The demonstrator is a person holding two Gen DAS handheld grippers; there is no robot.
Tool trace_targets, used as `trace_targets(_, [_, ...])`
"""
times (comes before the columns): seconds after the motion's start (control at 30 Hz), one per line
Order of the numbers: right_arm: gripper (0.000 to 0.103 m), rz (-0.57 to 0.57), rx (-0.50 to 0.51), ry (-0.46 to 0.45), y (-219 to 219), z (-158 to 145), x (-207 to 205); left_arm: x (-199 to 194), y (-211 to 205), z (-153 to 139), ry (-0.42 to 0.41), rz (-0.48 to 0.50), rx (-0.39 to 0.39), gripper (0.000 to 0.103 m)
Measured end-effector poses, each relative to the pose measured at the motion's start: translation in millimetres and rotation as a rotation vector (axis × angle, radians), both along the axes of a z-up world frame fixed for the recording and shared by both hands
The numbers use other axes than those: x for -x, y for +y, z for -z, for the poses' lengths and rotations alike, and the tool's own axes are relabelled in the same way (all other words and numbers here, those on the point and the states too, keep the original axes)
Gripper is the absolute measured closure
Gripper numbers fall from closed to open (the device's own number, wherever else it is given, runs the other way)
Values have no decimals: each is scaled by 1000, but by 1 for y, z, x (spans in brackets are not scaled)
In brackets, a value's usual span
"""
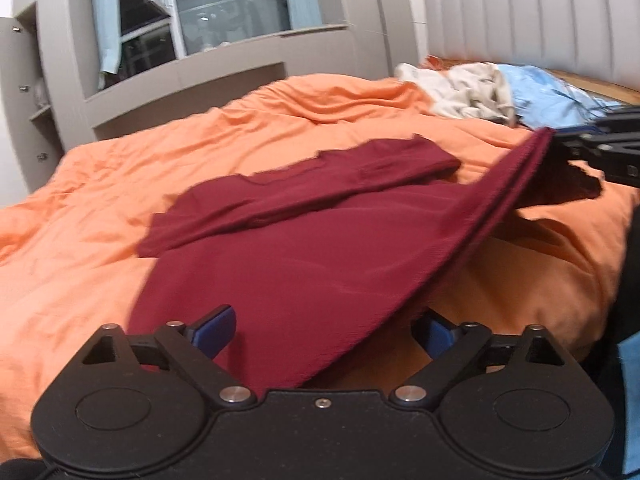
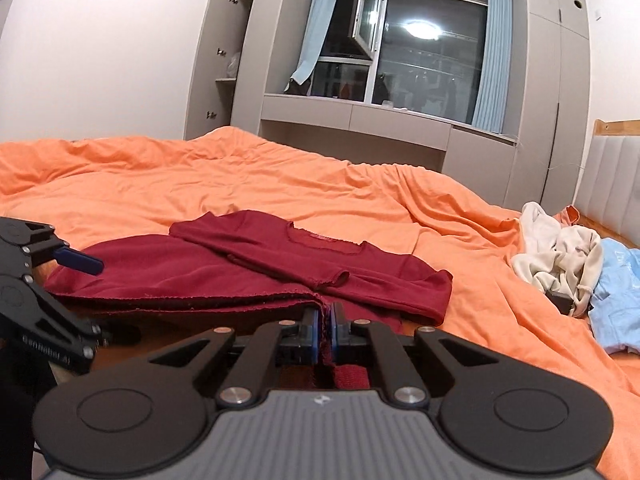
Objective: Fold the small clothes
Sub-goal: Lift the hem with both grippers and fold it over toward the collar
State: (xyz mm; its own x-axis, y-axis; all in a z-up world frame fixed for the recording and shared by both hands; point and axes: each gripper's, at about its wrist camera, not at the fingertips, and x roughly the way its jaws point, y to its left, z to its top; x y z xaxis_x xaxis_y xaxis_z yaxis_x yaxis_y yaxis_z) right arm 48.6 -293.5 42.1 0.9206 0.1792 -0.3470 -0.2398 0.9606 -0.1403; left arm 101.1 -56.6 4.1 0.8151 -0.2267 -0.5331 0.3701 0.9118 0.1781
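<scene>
A dark red shirt (image 1: 288, 248) lies on the orange bed cover (image 1: 80, 208), its sleeves folded in across the body. My left gripper (image 1: 324, 332) is open, its blue fingers on either side of the shirt's lower hem, which drapes between them. My right gripper (image 2: 327, 332) is shut on the hem of the red shirt (image 2: 248, 264) and lifts that edge off the bed. The right gripper also shows at the right edge of the left wrist view (image 1: 592, 152), and the left gripper shows at the left edge of the right wrist view (image 2: 60, 280).
A cream garment (image 2: 560, 256) and a light blue garment (image 2: 616, 304) lie in a pile on the bed near the padded headboard (image 1: 532, 16). Grey cabinets (image 2: 360, 120) and a window stand beyond the far side of the bed.
</scene>
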Motion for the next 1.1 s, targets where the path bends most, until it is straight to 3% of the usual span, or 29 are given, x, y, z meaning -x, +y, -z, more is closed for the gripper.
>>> trace_targets(0.17, [96,22,-1,-16,0,1,3,-1,24,-8,-20,-62,42,20])
trace_targets(0.37, [96,50,8,-19,0,5,6,0,51,-13,-74,-140,1,32])
trace_targets(0.47, [96,68,30,-23,4,11,7,-1,63,-16,-73,-139,39,50])
trace_targets(0.57, [97,89,61,-47,9,14,10,2,66,-17,-102,-124,53,85])
trace_targets(0.6, [97,105,81,-59,12,15,11,4,66,-18,-127,-123,55,91])
trace_targets(0.83, [98,221,184,-237,33,17,31,20,61,-33,-305,-117,120,98])
trace_targets(1.1, [98,272,206,-415,37,-11,77,56,64,-70,-404,-86,204,98])
